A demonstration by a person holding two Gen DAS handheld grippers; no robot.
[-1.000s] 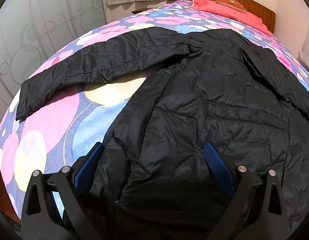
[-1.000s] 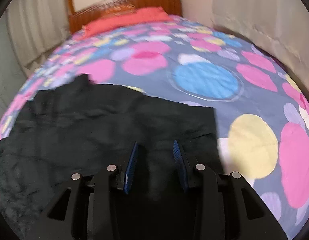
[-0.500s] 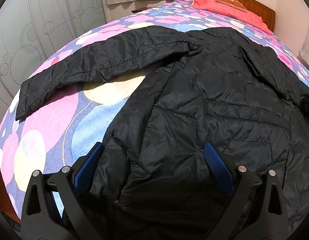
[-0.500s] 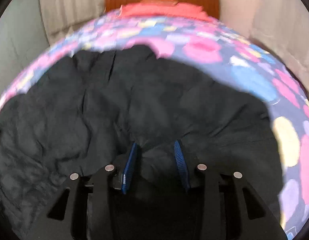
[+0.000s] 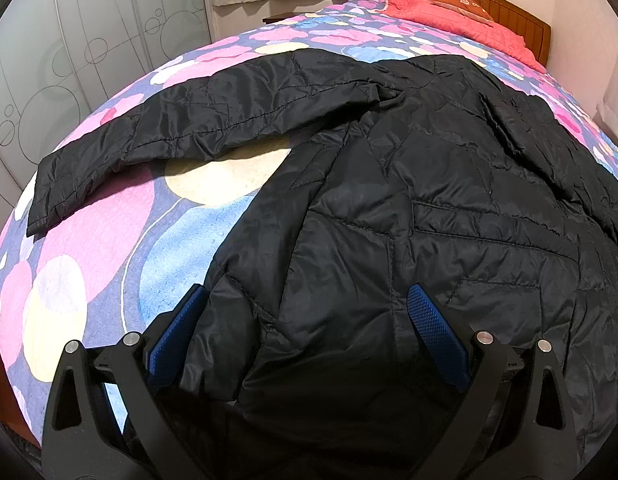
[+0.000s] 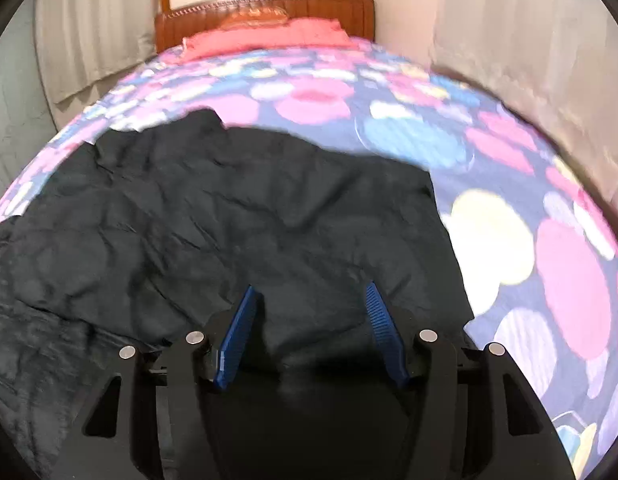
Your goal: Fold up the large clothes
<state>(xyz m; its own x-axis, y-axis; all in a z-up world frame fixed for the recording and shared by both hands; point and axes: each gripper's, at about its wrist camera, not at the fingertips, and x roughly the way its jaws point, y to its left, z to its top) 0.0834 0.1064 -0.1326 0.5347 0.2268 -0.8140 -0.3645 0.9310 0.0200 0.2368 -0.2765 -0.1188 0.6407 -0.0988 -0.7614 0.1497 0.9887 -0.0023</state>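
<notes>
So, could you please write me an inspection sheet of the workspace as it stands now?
Surface: bed with a circle-patterned cover.
Job's things: black quilted jacket spread flat, one sleeve stretched out to the side.
Clutter: red pillow at the headboard.
Grippers: left gripper open wide, jacket hem between its jaws; right gripper open over the jacket, jaws just opening.
Cables: nothing seen.
Surroundings: wooden headboard, curtains, patterned wardrobe doors.
</notes>
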